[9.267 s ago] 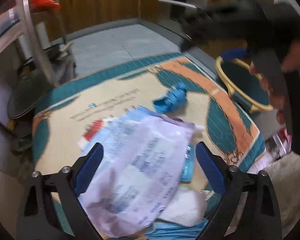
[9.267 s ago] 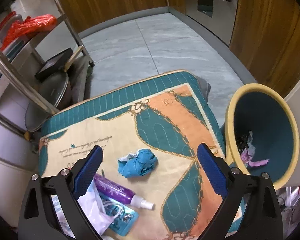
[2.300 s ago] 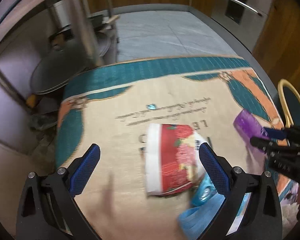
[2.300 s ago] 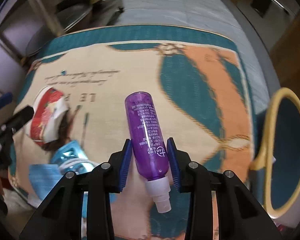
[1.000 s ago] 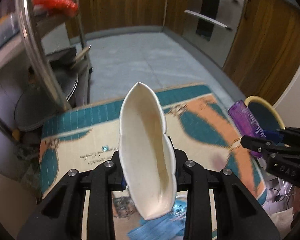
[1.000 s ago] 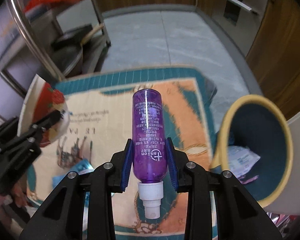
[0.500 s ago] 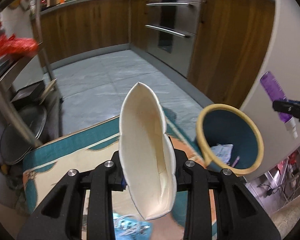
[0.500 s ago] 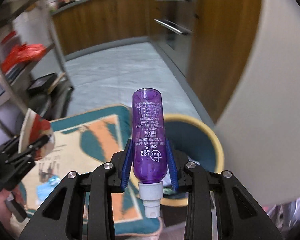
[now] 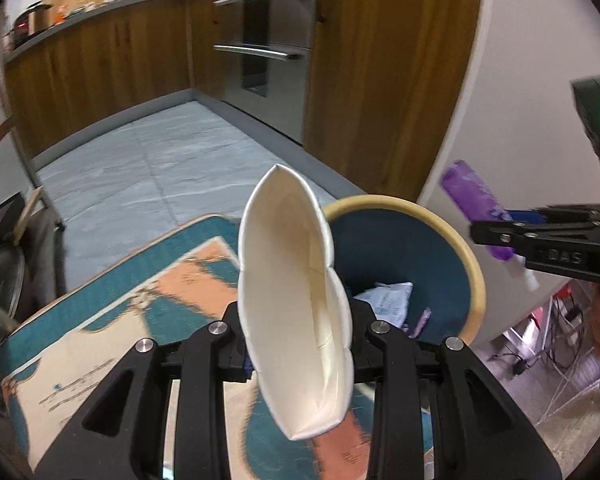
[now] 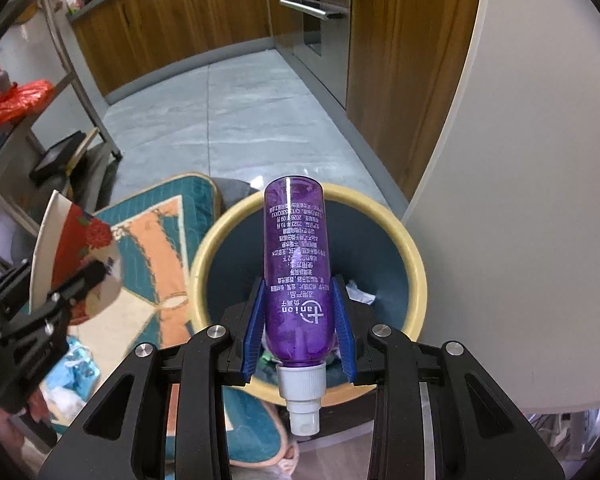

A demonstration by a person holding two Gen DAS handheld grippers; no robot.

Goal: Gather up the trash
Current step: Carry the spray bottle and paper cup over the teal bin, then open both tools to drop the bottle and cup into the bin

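Observation:
My left gripper (image 9: 296, 364) is shut on a squashed paper cup (image 9: 296, 300), white inside and red-printed outside (image 10: 80, 256), held up just left of the bin. My right gripper (image 10: 298, 320) is shut on a purple spray bottle (image 10: 296, 264), nozzle toward the camera, held over the bin. The bin (image 10: 414, 264) is yellow-rimmed and dark blue inside, with crumpled paper (image 9: 388, 300) at its bottom. In the left wrist view the right gripper (image 9: 512, 236) and bottle (image 9: 472, 200) hang right of the bin rim (image 9: 472, 264).
A teal, orange and cream cloth (image 9: 100, 340) covers the table left of the bin, with blue and white trash (image 10: 72, 368) on it. A white curved wall (image 10: 520, 200) stands right of the bin. A metal rack (image 10: 72, 80) and grey floor lie beyond.
Both grippers have swung right, away from the table toward the bin. The bottle is now over the bin opening and the cup is beside its rim. Both holds are unchanged.

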